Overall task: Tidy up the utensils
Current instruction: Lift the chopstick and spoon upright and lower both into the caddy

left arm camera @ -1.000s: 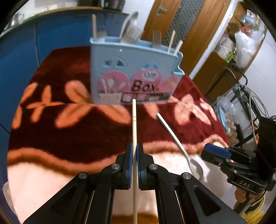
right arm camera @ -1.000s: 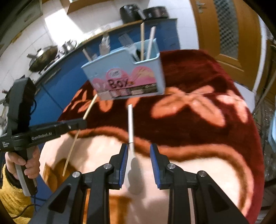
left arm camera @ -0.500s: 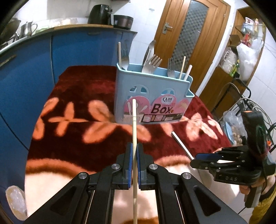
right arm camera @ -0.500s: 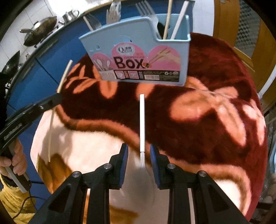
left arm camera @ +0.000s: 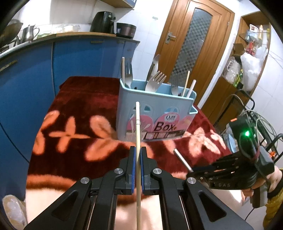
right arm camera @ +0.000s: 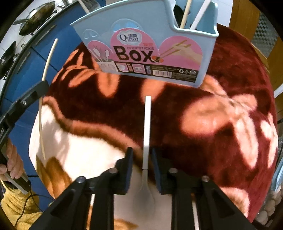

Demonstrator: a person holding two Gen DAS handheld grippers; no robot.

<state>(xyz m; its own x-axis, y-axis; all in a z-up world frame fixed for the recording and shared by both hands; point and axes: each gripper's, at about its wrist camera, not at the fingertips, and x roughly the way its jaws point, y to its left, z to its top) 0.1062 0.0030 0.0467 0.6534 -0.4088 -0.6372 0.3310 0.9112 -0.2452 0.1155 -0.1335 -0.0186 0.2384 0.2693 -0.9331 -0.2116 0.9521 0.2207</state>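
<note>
Plush blanket [right arm camera: 203, 113] under spoon [right arm camera: 146, 134]: right gripper [right arm camera: 142, 159] closing astride it may snag pile; left gripper [left arm camera: 138, 155] pinches chopstick [left arm camera: 137, 134].

This is a home kitchen. At the upper left of the frame, blue cabinets [left arm camera: 74, 58] carry a worktop with a kettle [left arm camera: 30, 33] and black cooker [left arm camera: 103, 22]. Woks [right arm camera: 37, 16] hang beside.

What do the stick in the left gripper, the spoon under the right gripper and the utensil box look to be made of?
Chopstick: pale, matte, uniform tan, probably bamboo or wood. Spoon: looks like polished metal, likely stainless steel; its handle shines grey in the left view and washes out white in the right. Utensil box: smooth light blue moulded plastic with cut-out holes and a glossy printed label.
</note>
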